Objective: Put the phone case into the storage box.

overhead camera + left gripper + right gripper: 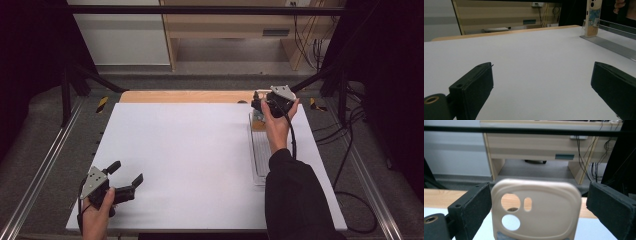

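The right hand-held gripper [537, 202] hovers at the far right of the white tabletop [190, 160], its 2 jaws spread wide on either side of a beige phone case [536, 212] without visibly touching it. The case stands upright at the far end of a clear rack [260, 155]. The left hand-held gripper [127, 175] sits at the near left corner, jaws wide apart, holding nothing.
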Tool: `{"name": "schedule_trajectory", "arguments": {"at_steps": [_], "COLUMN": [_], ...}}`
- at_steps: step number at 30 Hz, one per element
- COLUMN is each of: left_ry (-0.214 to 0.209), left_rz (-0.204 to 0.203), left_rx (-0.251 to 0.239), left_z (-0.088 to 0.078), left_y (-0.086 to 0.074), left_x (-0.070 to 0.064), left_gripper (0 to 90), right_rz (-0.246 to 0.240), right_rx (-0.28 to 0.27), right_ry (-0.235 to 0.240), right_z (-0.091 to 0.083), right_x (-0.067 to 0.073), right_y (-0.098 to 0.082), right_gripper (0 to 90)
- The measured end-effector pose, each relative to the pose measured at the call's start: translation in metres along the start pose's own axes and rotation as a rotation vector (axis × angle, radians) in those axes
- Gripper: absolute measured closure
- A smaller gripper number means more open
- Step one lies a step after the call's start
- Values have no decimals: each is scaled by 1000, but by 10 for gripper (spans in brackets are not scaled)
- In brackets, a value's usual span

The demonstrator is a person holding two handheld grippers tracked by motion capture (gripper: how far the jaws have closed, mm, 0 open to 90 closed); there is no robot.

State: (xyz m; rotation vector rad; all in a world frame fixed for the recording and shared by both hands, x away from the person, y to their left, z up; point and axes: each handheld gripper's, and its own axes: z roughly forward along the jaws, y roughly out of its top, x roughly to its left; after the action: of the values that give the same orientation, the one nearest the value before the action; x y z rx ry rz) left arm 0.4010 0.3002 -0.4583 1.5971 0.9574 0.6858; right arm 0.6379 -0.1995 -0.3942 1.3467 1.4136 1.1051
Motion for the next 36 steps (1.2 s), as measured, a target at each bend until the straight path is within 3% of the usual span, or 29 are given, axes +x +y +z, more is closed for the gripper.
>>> {"name": "schedule_trajectory", "arguments": {"at_steps": [12, 36], "left_ry": [-1, 0], "left_rz": [3, 4], "left_rx": [-1, -2], "left_z": [0, -1], "left_y": [0, 0], "left_x": [0, 0], "left_gripper": [38, 39], "right_rz": [0, -24], "right_rx": [-28, -35], "right_ry": [3, 94], "right_z": [-15, -50], "right_x": [-3, 8], "right_y": [10, 29], "right_gripper": [62, 48]}}
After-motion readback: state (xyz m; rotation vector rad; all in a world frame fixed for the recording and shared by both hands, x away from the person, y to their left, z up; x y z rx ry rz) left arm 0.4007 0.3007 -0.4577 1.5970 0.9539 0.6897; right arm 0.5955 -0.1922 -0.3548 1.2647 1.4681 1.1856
